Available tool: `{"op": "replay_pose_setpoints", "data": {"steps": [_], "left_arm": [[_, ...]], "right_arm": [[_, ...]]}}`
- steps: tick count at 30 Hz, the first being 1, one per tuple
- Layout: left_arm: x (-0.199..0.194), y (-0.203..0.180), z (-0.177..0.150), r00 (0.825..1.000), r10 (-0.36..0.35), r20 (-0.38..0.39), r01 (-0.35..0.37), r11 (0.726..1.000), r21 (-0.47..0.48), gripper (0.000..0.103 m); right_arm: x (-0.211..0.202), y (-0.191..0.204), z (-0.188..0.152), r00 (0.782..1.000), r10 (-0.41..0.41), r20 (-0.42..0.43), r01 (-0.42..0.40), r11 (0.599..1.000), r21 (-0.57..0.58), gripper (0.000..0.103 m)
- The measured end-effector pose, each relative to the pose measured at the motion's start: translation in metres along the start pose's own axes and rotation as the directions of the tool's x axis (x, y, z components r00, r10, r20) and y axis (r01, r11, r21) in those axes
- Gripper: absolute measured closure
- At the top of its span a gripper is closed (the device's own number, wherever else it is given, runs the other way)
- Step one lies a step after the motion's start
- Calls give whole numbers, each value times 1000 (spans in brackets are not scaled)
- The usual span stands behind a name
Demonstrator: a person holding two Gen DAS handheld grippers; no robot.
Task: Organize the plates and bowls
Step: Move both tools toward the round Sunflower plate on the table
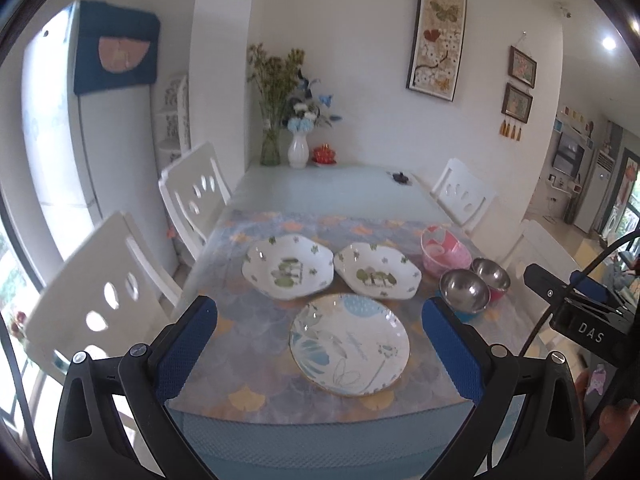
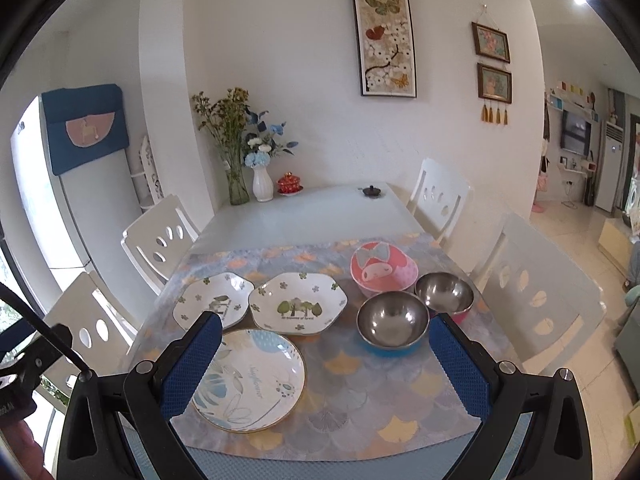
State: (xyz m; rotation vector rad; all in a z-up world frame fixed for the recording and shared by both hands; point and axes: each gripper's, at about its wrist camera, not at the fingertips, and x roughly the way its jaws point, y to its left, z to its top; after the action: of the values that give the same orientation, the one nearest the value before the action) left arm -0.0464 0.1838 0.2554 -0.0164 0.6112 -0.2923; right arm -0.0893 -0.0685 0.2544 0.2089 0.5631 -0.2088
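On a patterned mat lie a round blue-flower plate point(image 1: 350, 346) point(image 2: 250, 380), two white scalloped plates with tree prints point(image 1: 287, 267) point(image 1: 376, 272) point(image 2: 214, 300) point(image 2: 298, 303), a pink bowl point(image 1: 444, 254) point(image 2: 383, 270), a steel bowl with a blue shell point(image 1: 464, 290) point(image 2: 392, 323) and a steel bowl with a pink shell point(image 1: 491, 273) point(image 2: 444, 292). My left gripper point(image 1: 318, 320) is open and empty, above the round plate. My right gripper point(image 2: 326, 334) is open and empty, above the mat between the round plate and the blue-shelled bowl.
The mat point(image 2: 360, 380) covers the near end of a pale glass table point(image 2: 304, 212). Two vases with flowers point(image 2: 262, 184), a red pot point(image 2: 289, 183) and a small dark object point(image 2: 372, 191) stand at the far end. White chairs point(image 2: 158, 240) point(image 2: 440, 196) flank both sides.
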Motion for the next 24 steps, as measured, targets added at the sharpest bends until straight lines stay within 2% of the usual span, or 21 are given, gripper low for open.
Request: {"op": "replay_pose_setpoints", "data": {"steps": [5, 9, 11, 14, 15, 17, 24], "left_arm": [[24, 16, -9, 998, 20, -67, -21, 1000, -21, 0], [34, 23, -12, 995, 43, -88, -44, 999, -18, 0], [38, 27, -13, 994, 48, -94, -49, 999, -9, 0], [41, 27, -10, 993, 84, -86, -82, 996, 26, 0], [42, 27, -9, 992, 100, -78, -98, 994, 39, 0], [43, 29, -7, 991, 111, -71, -107, 993, 47, 0], [63, 38, -10, 991, 77, -112, -77, 997, -2, 0]], "right_arm": [[30, 3, -10, 995, -7, -104, 10, 1000, 25, 0], [51, 9, -28, 982, -73, -172, 70, 997, -19, 0], [58, 12, -34, 976, -77, -204, 75, 997, -18, 0], [61, 18, -36, 975, -70, -211, 71, 997, -5, 0], [56, 18, -30, 983, -34, -179, 39, 999, 24, 0], [56, 22, -28, 983, -26, -183, 33, 999, 37, 1], [56, 28, -30, 982, -65, -178, 69, 997, 18, 0]]}}
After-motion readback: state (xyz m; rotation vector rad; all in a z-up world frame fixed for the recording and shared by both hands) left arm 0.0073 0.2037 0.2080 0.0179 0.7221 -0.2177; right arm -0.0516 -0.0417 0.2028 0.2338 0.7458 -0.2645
